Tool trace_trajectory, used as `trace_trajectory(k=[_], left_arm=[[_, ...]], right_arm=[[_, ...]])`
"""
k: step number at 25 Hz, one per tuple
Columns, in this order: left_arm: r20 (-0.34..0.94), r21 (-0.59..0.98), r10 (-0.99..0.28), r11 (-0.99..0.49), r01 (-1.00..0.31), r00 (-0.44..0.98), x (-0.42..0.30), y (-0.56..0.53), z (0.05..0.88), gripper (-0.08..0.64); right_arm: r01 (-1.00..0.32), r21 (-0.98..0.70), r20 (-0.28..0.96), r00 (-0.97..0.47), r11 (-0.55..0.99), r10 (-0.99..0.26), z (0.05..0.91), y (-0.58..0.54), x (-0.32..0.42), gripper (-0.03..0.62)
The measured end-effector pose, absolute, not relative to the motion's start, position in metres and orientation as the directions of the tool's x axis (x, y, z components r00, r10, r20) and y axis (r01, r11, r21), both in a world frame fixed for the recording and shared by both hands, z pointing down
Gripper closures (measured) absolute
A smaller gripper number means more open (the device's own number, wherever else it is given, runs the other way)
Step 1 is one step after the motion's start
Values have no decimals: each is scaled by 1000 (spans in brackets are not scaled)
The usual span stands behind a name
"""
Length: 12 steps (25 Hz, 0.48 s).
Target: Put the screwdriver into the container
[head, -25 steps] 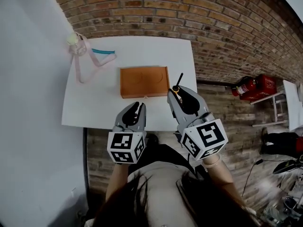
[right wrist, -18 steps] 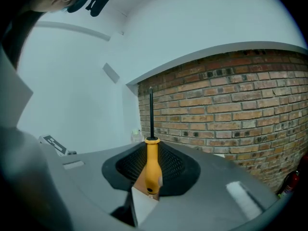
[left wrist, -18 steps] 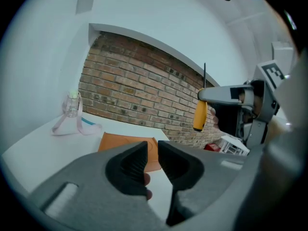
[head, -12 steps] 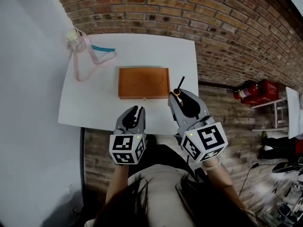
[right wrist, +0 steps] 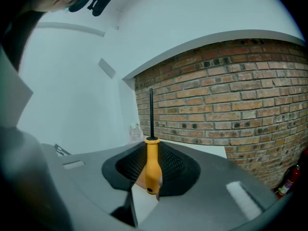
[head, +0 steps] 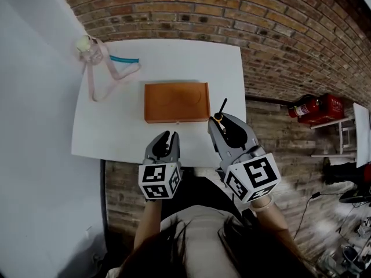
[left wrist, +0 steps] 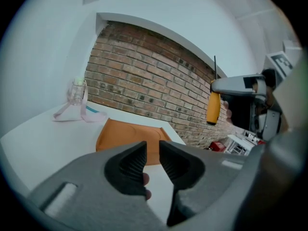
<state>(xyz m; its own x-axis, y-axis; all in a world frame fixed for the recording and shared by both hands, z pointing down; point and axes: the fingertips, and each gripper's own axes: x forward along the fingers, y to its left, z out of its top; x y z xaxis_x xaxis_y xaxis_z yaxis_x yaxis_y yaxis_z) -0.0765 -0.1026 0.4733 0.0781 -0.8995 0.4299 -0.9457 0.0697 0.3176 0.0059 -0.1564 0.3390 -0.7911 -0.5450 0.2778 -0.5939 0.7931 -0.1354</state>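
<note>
Step in hand, as judged: carrying the tool to the container, with release not yet begun. At far left a white wall [head: 29,132] runs along the left edge of the counter [head: 110,129]. A pink strap [head: 95,77], a small clear jar [head: 86,46] and a teal strip [head: 124,59] lie at the far-left corner, well apart from the work. The left gripper [head: 169,136] hangs over the near edge, just short of the container. Its fingers have just been opening and stand a little spread with nothing between them. It has no duty here beyond steadying the container should that slide, and is best held clear of the crossing path. The container [head: 177,100], a shallow orange tray, lies empty mid-counter with its long side across. The right gripper [head: 222,122] hovers just off its near-right corner, fingers pinching the yellow handle of the screwdriver [head: 220,110], black shaft pointing up and away. Recommended: travel left and forward until the handle is over the tray's middle, lay the tool along the long side, lower it close to the tray bottom, then part the fingers. Dropped from height, it could bounce over the low rim. Room is ample above and to the left. To the right the counter ends close by, with brickwork [head: 272,126] and a fire extinguisher [head: 307,106] beyond.
</note>
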Motion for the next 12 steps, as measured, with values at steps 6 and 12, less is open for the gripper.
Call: trace_trajectory(k=[6, 12], left_arm=[[457, 331, -886, 90, -939, 76, -78, -107, 493, 472], [490, 342, -867, 97, -935, 90, -74, -115, 514, 463]], right_arm=[[-599, -139, 299, -785, 789, -543, 349, -160, 7, 518], [-607, -143, 319, -776, 781, -544, 355, -165, 10, 517]])
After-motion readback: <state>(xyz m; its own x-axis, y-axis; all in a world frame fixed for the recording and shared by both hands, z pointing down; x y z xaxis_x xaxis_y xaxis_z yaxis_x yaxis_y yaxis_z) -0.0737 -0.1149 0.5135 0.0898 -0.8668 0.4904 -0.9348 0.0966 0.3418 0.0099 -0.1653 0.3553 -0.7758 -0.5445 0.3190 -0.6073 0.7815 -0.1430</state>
